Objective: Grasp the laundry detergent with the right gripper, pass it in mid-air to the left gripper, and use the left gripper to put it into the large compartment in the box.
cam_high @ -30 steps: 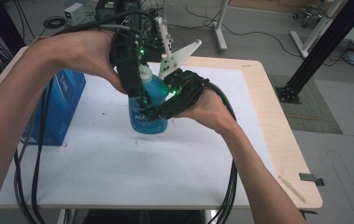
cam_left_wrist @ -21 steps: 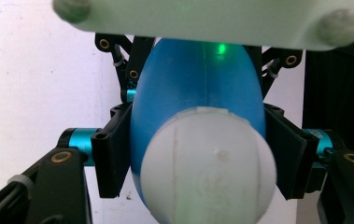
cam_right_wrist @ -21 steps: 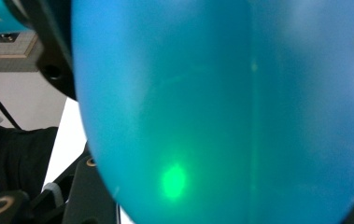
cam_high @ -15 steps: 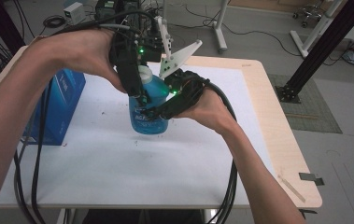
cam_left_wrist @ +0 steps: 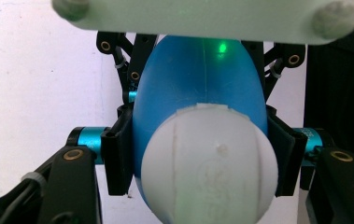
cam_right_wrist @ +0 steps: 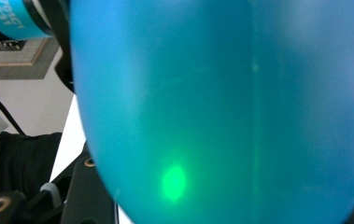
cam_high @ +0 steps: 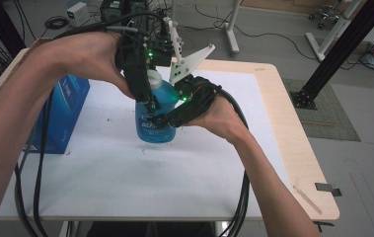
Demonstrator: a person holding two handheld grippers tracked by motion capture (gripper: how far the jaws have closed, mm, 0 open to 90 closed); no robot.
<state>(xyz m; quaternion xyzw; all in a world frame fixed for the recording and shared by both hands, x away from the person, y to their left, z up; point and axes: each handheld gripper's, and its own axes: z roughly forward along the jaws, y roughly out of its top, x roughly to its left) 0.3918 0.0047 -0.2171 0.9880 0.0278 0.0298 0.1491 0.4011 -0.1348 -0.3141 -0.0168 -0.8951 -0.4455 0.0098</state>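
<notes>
A blue bottle (cam_high: 157, 126) with a white cap (cam_high: 153, 78) stands on the white table sheet (cam_high: 125, 182). My left gripper (cam_high: 147, 98) comes down on it from above. In the left gripper view its jaws have just been closing, and their pads now press on both sides of the cap (cam_left_wrist: 209, 163) and the blue shoulder (cam_left_wrist: 198, 79). My right gripper (cam_high: 162, 121) reaches in from the right and is shut on the bottle's body. In the right gripper view the blue body (cam_right_wrist: 221, 107) sits close up, with one black finger (cam_right_wrist: 83, 186) beside it.
A blue box (cam_high: 58, 116) stands at the table's left side. The wooden table edge (cam_high: 293, 148) runs along the right, with a black frame post (cam_high: 332, 54) beyond it. Black cables hang from both forearms over the front edge.
</notes>
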